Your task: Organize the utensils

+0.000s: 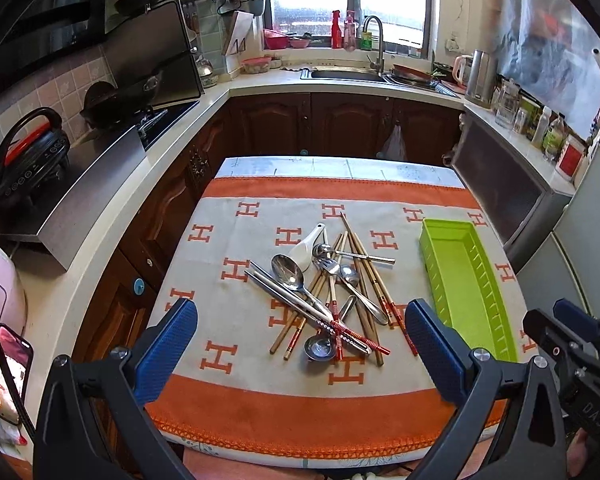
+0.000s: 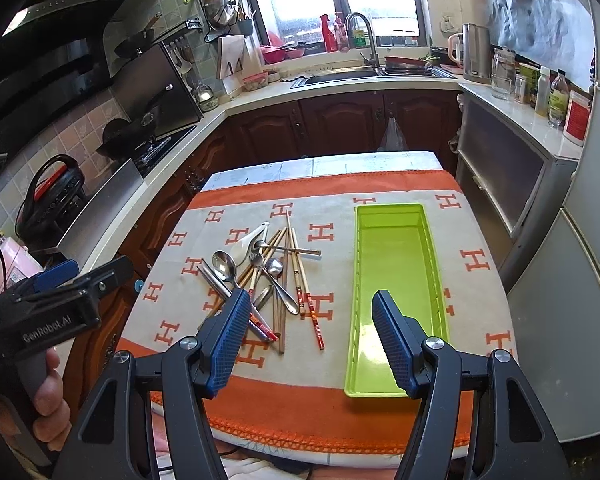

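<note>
A jumbled pile of utensils (image 1: 332, 292) lies mid-table: metal spoons, a fork, a white ceramic spoon (image 1: 306, 246), wooden and metal chopsticks. It also shows in the right wrist view (image 2: 260, 280). An empty lime-green tray (image 1: 464, 280) lies to the pile's right, also in the right wrist view (image 2: 396, 280). My left gripper (image 1: 300, 344) is open and empty, above the table's near edge, facing the pile. My right gripper (image 2: 310, 336) is open and empty, between the pile and the tray's near end.
The table carries an orange-and-grey cloth (image 1: 240, 360) with H marks. Kitchen counters surround it: a stove and wok (image 1: 120, 96) at left, a sink (image 1: 348, 74) at the back, bottles and a cabinet (image 1: 500, 184) at right. A phone (image 1: 8, 372) sits near left.
</note>
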`<state>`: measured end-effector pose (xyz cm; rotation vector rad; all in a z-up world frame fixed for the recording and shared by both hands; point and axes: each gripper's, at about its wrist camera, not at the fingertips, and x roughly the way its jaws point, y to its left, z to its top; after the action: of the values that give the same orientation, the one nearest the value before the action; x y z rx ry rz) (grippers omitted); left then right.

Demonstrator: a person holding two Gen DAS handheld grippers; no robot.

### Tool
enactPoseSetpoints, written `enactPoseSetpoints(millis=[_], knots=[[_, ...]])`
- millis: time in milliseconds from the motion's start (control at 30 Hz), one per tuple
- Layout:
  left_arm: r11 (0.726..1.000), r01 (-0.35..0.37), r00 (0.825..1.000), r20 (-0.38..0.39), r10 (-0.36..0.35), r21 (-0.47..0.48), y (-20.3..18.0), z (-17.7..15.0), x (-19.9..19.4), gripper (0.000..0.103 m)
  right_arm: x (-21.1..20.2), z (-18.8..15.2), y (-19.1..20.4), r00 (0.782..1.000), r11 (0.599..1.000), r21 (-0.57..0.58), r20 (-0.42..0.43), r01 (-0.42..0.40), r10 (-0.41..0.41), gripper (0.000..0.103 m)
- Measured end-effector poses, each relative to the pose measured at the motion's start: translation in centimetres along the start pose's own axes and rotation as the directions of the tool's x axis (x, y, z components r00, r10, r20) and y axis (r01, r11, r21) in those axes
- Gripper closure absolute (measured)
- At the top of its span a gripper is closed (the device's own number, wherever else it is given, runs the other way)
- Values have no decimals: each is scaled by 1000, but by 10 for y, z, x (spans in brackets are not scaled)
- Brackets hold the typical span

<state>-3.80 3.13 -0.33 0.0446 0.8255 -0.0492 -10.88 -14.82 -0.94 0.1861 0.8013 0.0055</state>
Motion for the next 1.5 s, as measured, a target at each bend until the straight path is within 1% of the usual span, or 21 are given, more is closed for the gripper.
enactPoseSetpoints(millis=[100, 300, 467, 600, 967, 1167, 1367, 1433, 1500], knots=[[1000, -6, 1000, -14, 6, 5, 0, -1, 11, 1, 6, 2, 3, 1000, 1000, -5, -12, 9, -9, 39], [1000, 14, 998, -57, -15, -23, 7, 0, 32, 1, 19, 10, 14, 999, 999, -33, -27, 24, -25, 39], [999, 28, 996, -88, -30, -29, 8, -1, 45, 1, 32, 14, 19, 998, 999, -39, -52, 37, -39, 39], [999, 28, 994, -109, -32, -37, 12, 1, 54, 1, 44, 19, 20, 997, 999, -42, -71, 34, -37, 39], [998, 16, 990, -136, -24, -61, 26, 14, 73, 1, 81, 34, 35, 993, 997, -76, -116, 10, -19, 39], [998, -6, 991, -133, -3, -70, 37, 24, 85, 1, 103, 42, 39, 991, 997, -84, -137, 2, -13, 39], [998, -23, 989, -145, 14, -58, 53, 35, 109, 1, 138, 59, 40, 986, 997, -80, -169, -20, 6, 39], [998, -34, 984, -177, 22, -62, 62, 37, 125, 1, 151, 65, 40, 982, 997, -75, -187, -26, 12, 39], [996, -43, 978, -205, 25, -81, 72, 38, 139, 1, 169, 72, 39, 977, 997, -66, -210, -50, 35, 39]])
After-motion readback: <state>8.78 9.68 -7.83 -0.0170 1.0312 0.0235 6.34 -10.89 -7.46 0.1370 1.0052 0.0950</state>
